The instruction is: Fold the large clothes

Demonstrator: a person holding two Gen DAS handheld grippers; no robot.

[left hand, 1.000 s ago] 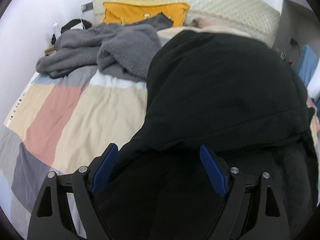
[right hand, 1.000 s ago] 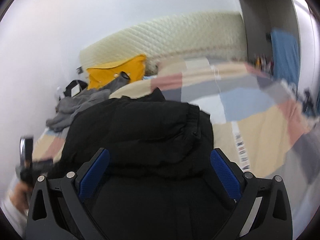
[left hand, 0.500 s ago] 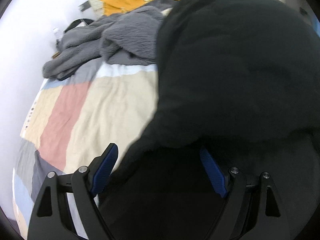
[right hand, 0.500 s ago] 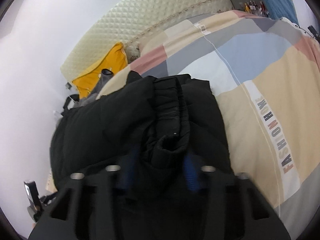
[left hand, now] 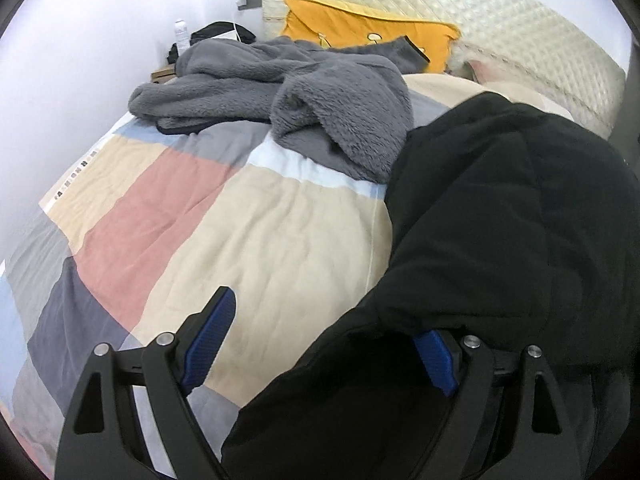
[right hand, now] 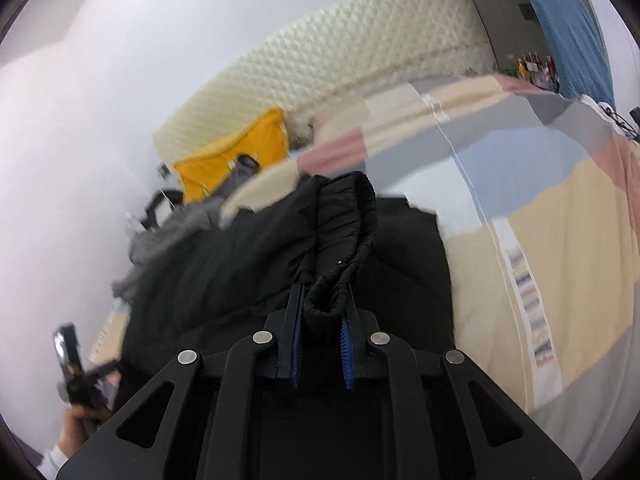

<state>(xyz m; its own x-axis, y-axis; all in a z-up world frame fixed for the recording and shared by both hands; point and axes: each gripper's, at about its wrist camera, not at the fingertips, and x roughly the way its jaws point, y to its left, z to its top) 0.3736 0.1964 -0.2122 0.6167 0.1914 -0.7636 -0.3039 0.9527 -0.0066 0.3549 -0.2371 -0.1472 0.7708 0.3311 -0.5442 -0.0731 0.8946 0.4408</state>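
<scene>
Black padded jacket (right hand: pixel 280 264), heaped unfolded on bed (left hand: pixel 280 240): right claw (right hand: pixel 322 312), just closing, clenched on its elastic cuff (right hand: pixel 348 232); left claw (left hand: pixel 320 344) spread, fabric ungripped; folding barely begun.

My left wrist view hangs close over the bed (left hand: pixel 248 240), facing its headboard (left hand: pixel 500 40); my right looks likewise from lower. Both share the black jacket (left hand: pixel 520 220) and yellow pillow (right hand: pixel 236 152).
</scene>
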